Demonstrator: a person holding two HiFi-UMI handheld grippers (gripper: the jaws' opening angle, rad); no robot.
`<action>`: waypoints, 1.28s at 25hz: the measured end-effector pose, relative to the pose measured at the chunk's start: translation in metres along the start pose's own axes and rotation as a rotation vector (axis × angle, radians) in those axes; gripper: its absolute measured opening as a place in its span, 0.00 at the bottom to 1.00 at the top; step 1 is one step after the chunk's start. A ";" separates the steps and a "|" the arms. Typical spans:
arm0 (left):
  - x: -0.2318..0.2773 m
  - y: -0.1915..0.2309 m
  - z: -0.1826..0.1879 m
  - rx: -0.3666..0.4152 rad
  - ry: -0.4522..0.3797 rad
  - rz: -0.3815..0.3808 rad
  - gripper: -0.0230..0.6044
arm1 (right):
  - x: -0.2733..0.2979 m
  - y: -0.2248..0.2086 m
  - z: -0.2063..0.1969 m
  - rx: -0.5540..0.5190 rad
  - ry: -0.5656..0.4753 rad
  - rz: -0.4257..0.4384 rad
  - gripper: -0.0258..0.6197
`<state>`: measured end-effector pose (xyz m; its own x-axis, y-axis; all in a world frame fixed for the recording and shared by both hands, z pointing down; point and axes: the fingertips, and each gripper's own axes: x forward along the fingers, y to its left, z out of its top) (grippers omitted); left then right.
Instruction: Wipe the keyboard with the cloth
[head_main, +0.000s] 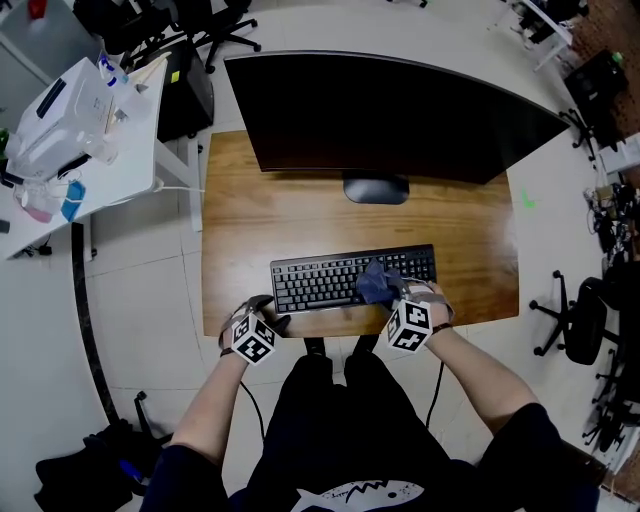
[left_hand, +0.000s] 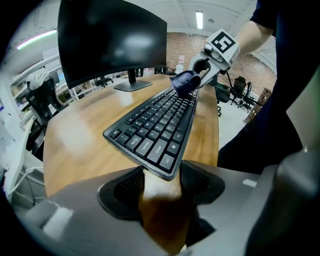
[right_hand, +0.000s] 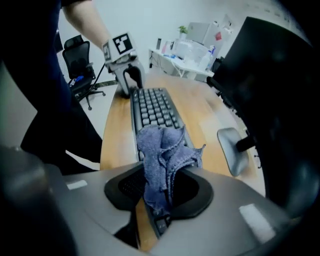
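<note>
Between R gripper (right_hand: 160, 192) jaws (own view only): cloth (right_hand: 162, 150) on keyboard (right_hand: 152, 107)

Your desk (head_main: 300, 215) is warm-grained wood with a satin sheen (light smears across it). The keyboard (head_main: 320, 282) is matt black plastic. The cloth (right_hand: 162, 155) is soft blue fabric, frayed at the edges. Your left tongs (left_hand: 161, 182) seem smooth grey plastic, with finely textured black pads (left_hand: 125, 187).
</note>
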<state>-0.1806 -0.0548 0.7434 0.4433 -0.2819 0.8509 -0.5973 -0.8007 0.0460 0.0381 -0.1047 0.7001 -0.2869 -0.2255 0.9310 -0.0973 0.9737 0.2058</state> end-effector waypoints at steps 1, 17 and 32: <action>0.000 0.000 -0.001 0.000 0.000 0.001 0.41 | 0.001 -0.004 0.022 -0.009 -0.035 -0.006 0.24; 0.001 0.001 0.000 -0.001 0.008 0.005 0.41 | 0.072 0.038 0.152 -0.419 -0.097 0.040 0.24; 0.000 0.003 -0.005 -0.006 0.042 0.012 0.41 | 0.017 -0.016 -0.081 -0.103 0.122 -0.047 0.24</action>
<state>-0.1857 -0.0552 0.7464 0.4076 -0.2690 0.8726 -0.6065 -0.7941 0.0385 0.1117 -0.1219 0.7367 -0.1662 -0.2716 0.9480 -0.0078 0.9617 0.2741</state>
